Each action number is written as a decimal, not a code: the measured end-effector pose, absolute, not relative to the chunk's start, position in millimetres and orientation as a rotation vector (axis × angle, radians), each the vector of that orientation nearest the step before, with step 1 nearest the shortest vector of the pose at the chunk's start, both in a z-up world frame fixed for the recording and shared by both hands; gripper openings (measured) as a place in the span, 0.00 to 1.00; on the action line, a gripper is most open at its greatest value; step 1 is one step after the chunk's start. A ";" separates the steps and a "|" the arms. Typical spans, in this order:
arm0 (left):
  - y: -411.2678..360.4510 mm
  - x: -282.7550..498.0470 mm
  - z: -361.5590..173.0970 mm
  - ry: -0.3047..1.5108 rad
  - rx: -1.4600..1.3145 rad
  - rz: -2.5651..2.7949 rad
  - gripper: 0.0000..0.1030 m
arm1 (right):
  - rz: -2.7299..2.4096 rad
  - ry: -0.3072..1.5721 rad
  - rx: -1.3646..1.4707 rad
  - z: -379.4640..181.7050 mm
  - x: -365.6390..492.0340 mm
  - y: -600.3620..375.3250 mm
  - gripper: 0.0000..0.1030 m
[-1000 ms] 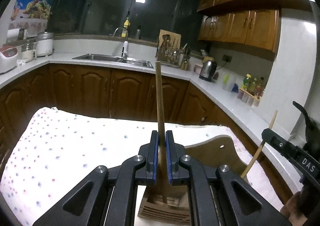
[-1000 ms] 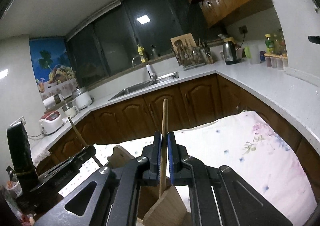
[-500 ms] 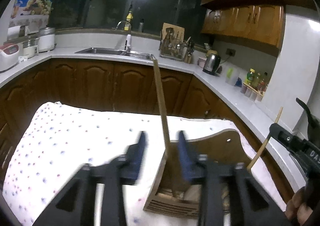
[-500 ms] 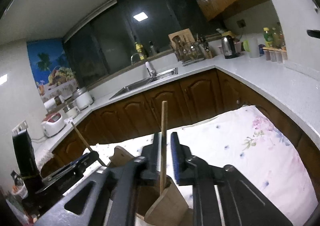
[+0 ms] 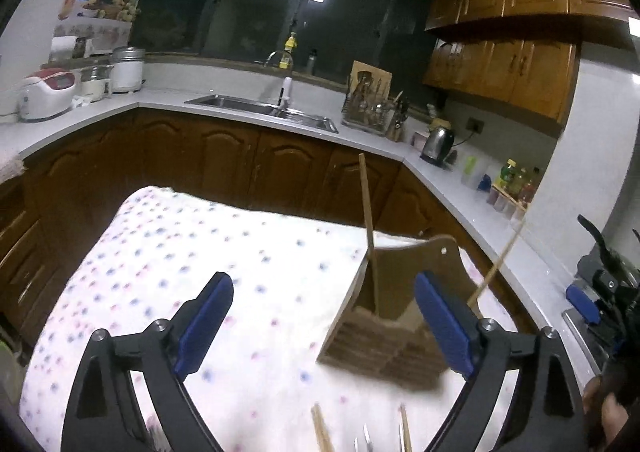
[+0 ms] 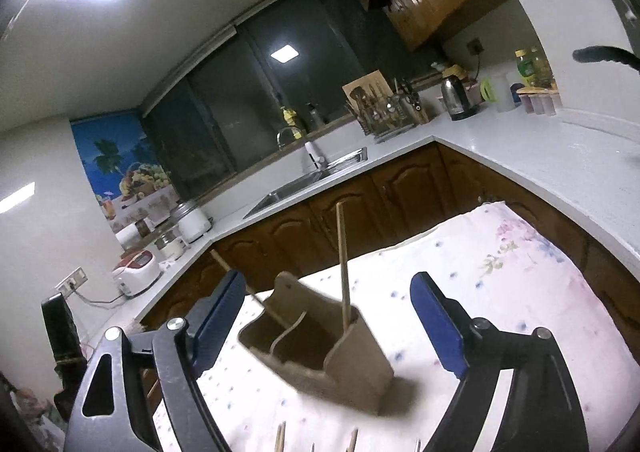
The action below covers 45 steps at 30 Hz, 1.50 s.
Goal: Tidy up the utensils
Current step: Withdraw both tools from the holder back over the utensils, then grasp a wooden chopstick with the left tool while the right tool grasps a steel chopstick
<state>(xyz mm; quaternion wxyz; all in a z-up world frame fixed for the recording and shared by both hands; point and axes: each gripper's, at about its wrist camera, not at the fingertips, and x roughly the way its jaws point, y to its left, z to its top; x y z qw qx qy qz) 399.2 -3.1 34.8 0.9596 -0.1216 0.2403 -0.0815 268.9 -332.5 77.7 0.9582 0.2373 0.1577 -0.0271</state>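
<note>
Wooden holder point(image 6: 320, 348) with chopsticks point(image 6: 342, 260), between spread fingers point(image 6: 438, 326)

A dim kitchen at night. A white floral tablecloth point(image 5: 208, 252) covers the table. Behind it, brown cabinets point(image 5: 224, 156) carry a white counter point(image 6: 560, 156) with a steel sink point(image 5: 260, 108), a kettle point(image 5: 438, 140), a rice cooker point(image 5: 46, 92) and bottles point(image 5: 516, 178).
</note>
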 end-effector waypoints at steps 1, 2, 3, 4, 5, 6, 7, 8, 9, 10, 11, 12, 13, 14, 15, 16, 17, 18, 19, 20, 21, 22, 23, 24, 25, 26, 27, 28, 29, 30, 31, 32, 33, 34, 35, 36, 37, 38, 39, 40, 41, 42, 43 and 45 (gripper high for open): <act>0.2 389.3 35.9 0.488 -0.249 -0.165 0.91 | -0.056 0.320 0.479 78.3 262.7 -330.7 0.84; 3.6 378.7 36.8 0.490 -0.251 -0.164 0.91 | -0.057 0.321 0.479 78.6 256.7 -329.1 0.84; 6.1 370.3 37.5 0.493 -0.252 -0.163 0.92 | -0.054 0.323 0.481 78.5 249.2 -327.2 0.84; 9.1 359.4 37.8 0.497 -0.252 -0.160 0.92 | -0.050 0.324 0.483 78.5 244.1 -326.1 0.84; 11.7 350.5 38.0 0.502 -0.250 -0.159 0.93 | -0.049 0.329 0.483 78.0 237.2 -324.4 0.84; 13.0 341.2 37.4 0.509 -0.248 -0.156 0.93 | -0.053 0.335 0.485 77.3 230.4 -322.9 0.84; 15.3 333.4 37.3 0.516 -0.247 -0.153 0.93 | -0.054 0.339 0.486 76.6 226.0 -322.0 0.84; 19.5 325.6 36.6 0.524 -0.252 -0.152 0.93 | -0.053 0.343 0.485 75.8 219.6 -320.2 0.84; 21.4 318.6 37.5 0.529 -0.256 -0.153 0.93 | -0.055 0.347 0.483 75.2 214.5 -318.2 0.84; 22.6 312.0 38.4 0.538 -0.259 -0.152 0.93 | -0.060 0.354 0.480 73.7 206.7 -315.2 0.85; 25.8 307.2 38.2 0.549 -0.261 -0.149 0.93 | -0.064 0.360 0.478 72.3 201.5 -313.8 0.85; 27.1 298.0 36.3 0.564 -0.257 -0.146 0.93 | -0.069 0.370 0.474 69.9 194.6 -311.4 0.85; 29.4 292.9 36.5 0.574 -0.252 -0.146 0.93 | -0.073 0.376 0.471 68.3 190.5 -310.9 0.85; 29.7 287.4 36.3 0.583 -0.247 -0.144 0.93 | -0.080 0.387 0.467 65.2 184.2 -309.0 0.85; 30.4 280.8 35.6 0.593 -0.242 -0.143 0.93 | -0.085 0.399 0.465 61.4 178.3 -307.4 0.85; 28.5 279.8 37.4 0.604 -0.238 -0.143 0.93 | -0.087 0.406 0.465 58.8 174.3 -306.6 0.85; 28.6 274.6 36.4 0.613 -0.236 -0.145 0.93 | -0.093 0.421 0.467 54.4 169.0 -305.7 0.85; 29.0 271.5 36.8 0.619 -0.236 -0.145 0.93 | -0.098 0.436 0.469 49.9 164.0 -304.9 0.85; 29.6 266.7 35.9 0.627 -0.237 -0.144 0.93 | -0.098 0.443 0.471 47.1 160.8 -303.8 0.85; 30.3 262.9 35.2 0.635 -0.236 -0.145 0.93 | -0.099 0.452 0.474 43.7 156.7 -303.4 0.85; 29.5 261.4 35.3 0.643 -0.234 -0.144 0.93 | -0.102 0.459 0.474 40.9 153.2 -302.9 0.85; 29.8 257.5 34.1 0.653 -0.232 -0.142 0.93 | -0.104 0.463 0.473 39.7 150.6 -302.1 0.85; 28.3 258.5 33.9 0.660 -0.231 -0.142 0.93 | -0.106 0.470 0.470 37.4 147.5 -301.4 0.85; 28.2 256.6 33.3 0.668 -0.229 -0.144 0.93 | -0.108 0.478 0.463 35.4 144.9 -300.5 0.84; 28.0 254.7 33.0 0.675 -0.226 -0.143 0.93 | -0.110 0.483 0.458 33.8 142.5 -299.4 0.84; 27.5 254.4 33.4 0.678 -0.224 -0.141 0.93 | -0.113 0.494 0.453 31.5 140.6 -298.3 0.84; 27.5 251.3 33.6 0.682 -0.221 -0.138 0.93 | -0.115 0.502 0.449 29.8 139.2 -296.9 0.85; 27.1 251.4 33.2 0.684 -0.220 -0.137 0.93 | -0.116 0.510 0.447 27.9 138.2 -296.3 0.85; 26.9 250.3 33.2 0.690 -0.219 -0.137 0.93 | -0.118 0.520 0.445 25.9 137.4 -295.6 0.85; 26.9 248.7 33.4 0.697 -0.216 -0.137 0.93 | -0.120 0.527 0.441 24.0 136.8 -294.7 0.85; 26.8 250.3 32.5 0.701 -0.213 -0.136 0.93 | -0.122 0.534 0.436 21.6 136.2 -293.8 0.85; 26.6 249.7 32.4 0.709 -0.208 -0.132 0.93 | -0.126 0.541 0.432 19.9 136.4 -293.5 0.85; 26.9 249.8 31.4 0.714 -0.206 -0.134 0.93 | -0.132 0.550 0.431 17.7 136.8 -293.4 0.84; 25.8 250.4 30.7 0.719 -0.205 -0.137 0.93 | -0.135 0.554 0.431 16.4 136.6 -292.7 0.84; 24.2 254.3 29.6 0.725 -0.203 -0.138 0.92 | -0.138 0.561 0.430 14.8 137.4 -293.2 0.84; 23.8 253.9 29.3 0.734 -0.201 -0.138 0.92 | -0.143 0.567 0.429 13.4 138.3 -293.6 0.84; 22.3 259.3 27.9 0.739 -0.199 -0.139 0.92 | -0.145 0.570 0.428 12.8 139.1 -293.4 0.84; 21.8 259.3 27.8 0.745 -0.198 -0.142 0.92 | -0.147 0.575 0.426 11.5 140.2 -293.4 0.84; 21.4 259.7 27.3 0.749 -0.196 -0.145 0.92 | -0.148 0.582 0.423 10.4 141.8 -293.7 0.82; 20.5 261.6 26.9 0.753 -0.195 -0.147 0.92 | -0.148 0.589 0.422 9.2 143.2 -294.0 0.80; 18.6 263.9 26.2 0.758 -0.192 -0.150 0.92 | -0.148 0.596 0.420 8.3 144.7 -294.3 0.78; 16.8 266.0 25.1 0.764 -0.187 -0.151 0.91 | -0.148 0.603 0.420 7.4 146.0 -293.8 0.75; 14.4 269.5 23.4 0.771 -0.182 -0.150 0.90 | -0.149 0.611 0.421 5.7 147.9 -294.3 0.72; 9.3 276.6 20.0 0.789 -0.167 -0.155 0.83 | -0.154 0.633 0.423 0.8 152.9 -296.1 0.61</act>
